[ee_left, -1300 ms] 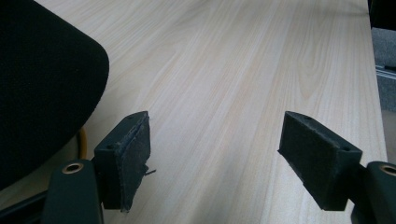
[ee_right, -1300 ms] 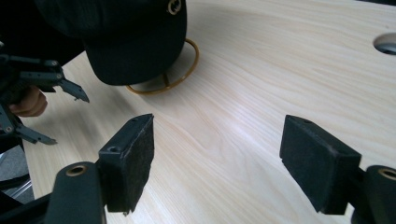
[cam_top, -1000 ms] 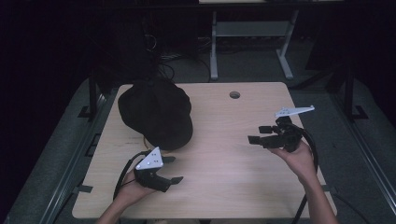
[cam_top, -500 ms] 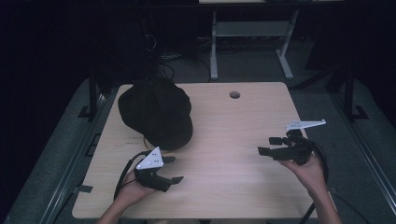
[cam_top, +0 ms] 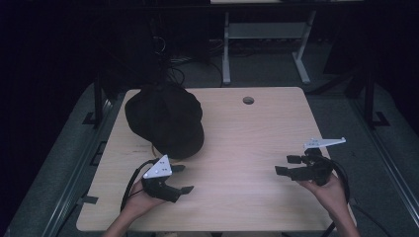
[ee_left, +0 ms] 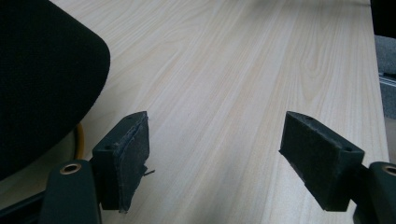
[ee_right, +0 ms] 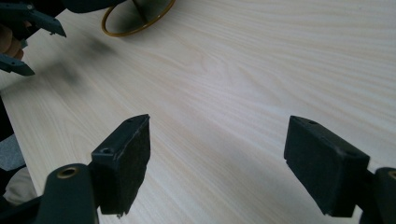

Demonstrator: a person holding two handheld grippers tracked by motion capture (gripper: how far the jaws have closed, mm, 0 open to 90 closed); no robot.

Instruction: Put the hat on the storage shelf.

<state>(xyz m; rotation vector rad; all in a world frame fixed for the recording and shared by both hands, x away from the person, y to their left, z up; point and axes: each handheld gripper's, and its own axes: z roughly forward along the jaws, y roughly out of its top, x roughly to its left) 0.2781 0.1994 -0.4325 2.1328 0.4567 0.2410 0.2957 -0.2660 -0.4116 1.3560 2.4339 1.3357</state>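
Dim room — black cap (cam_top: 165, 120), perhaps, near agape left claw (cam_top: 181, 178).

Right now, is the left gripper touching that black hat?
Apart. In the left gripper view, bare table shows between the hat and the left gripper, whose jaws stand open and empty.
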